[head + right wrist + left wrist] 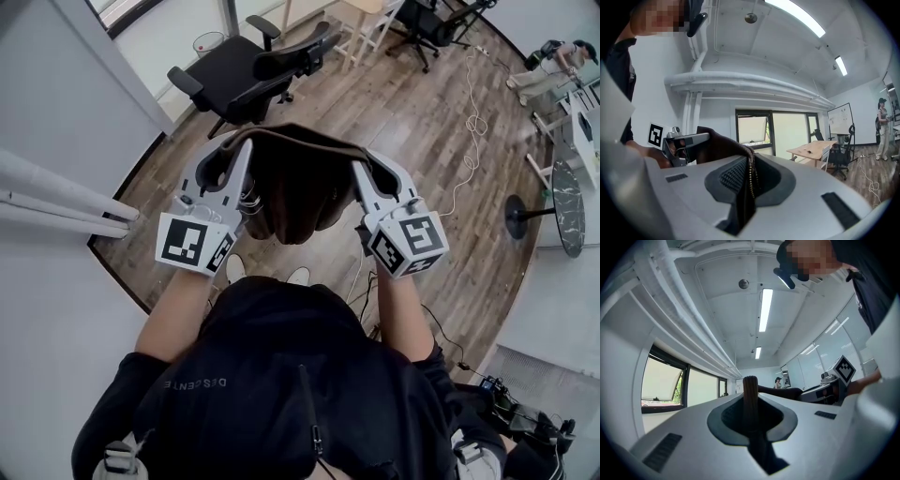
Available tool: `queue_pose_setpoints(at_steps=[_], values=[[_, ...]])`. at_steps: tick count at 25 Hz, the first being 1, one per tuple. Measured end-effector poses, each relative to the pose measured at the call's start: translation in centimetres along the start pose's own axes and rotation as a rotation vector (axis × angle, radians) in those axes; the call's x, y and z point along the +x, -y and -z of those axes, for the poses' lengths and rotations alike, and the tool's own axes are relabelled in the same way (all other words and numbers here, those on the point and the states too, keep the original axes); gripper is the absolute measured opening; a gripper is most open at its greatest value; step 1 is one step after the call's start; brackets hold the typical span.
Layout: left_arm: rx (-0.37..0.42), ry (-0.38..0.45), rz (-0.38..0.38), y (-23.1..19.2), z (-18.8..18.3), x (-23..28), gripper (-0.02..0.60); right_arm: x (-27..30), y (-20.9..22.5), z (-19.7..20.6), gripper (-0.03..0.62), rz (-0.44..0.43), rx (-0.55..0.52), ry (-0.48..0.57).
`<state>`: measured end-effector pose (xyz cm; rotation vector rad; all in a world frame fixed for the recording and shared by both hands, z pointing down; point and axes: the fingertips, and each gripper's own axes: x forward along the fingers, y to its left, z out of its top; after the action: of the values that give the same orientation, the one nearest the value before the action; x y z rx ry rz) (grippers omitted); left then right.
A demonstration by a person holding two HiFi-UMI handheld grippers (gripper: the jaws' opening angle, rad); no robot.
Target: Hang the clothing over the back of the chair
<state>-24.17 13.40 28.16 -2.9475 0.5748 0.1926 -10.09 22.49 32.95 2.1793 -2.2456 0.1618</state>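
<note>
Pinching a fold of cloth, the left gripper has its jaws nearly together, with only the thickness of the fabric between the pads. The right gripper is closed the same way on another edge, where a row of small brass-coloured zip teeth runs up between its jaws. Both hold one thing: a dark brown, soft, jacket-like garment. It is stretched as a band between the two grippers and sags in loose folds below them, in the air in front of the person and clear of the brown wood-plank floor.

Ahead, well apart from the cloth, stands a black office chair with armrests and a curved backrest, its back bare. As I judge it, the pick-up is done and the garment is spread ready for hanging. What is left is to carry it to the chair, lift it over the top of the backrest, let it drape down both sides and release both grips.

By count:
- two grippers, both occupied
- one garment
- two office chairs, with a second black chair further off beside one pale wooden table
- one other person at the far right
- one white cable trailing on the floor
</note>
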Motion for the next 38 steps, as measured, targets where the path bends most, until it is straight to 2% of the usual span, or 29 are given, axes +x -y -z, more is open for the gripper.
queue_pose_setpoints(at_steps=[8,15,23,30,38], values=[[-0.015,-0.029,-0.010,1.4,0.7,2.0,0.049,-0.1,2.7,0.1,0.048,0.004,-0.009,-0.005],[-0.028,-0.035,0.012,0.8,1.8,4.0,0.049,1.5,4.6,0.5,0.047,0.013,-0.006,-0.014],[-0.029,-0.039,0.044,-1.8,3.4,7.8,0.049,5.4,7.3,0.9,0.048,0.032,-0.017,-0.046],[-0.050,-0.046,0.072,-5.7,5.2,12.4,0.049,10.5,10.1,1.0,0.048,0.057,-0.016,-0.063],[-0.055,-0.025,0.113,-8.4,5.5,17.4,0.049,14.2,13.4,-0.1,0.046,0.105,-0.015,-0.061]])
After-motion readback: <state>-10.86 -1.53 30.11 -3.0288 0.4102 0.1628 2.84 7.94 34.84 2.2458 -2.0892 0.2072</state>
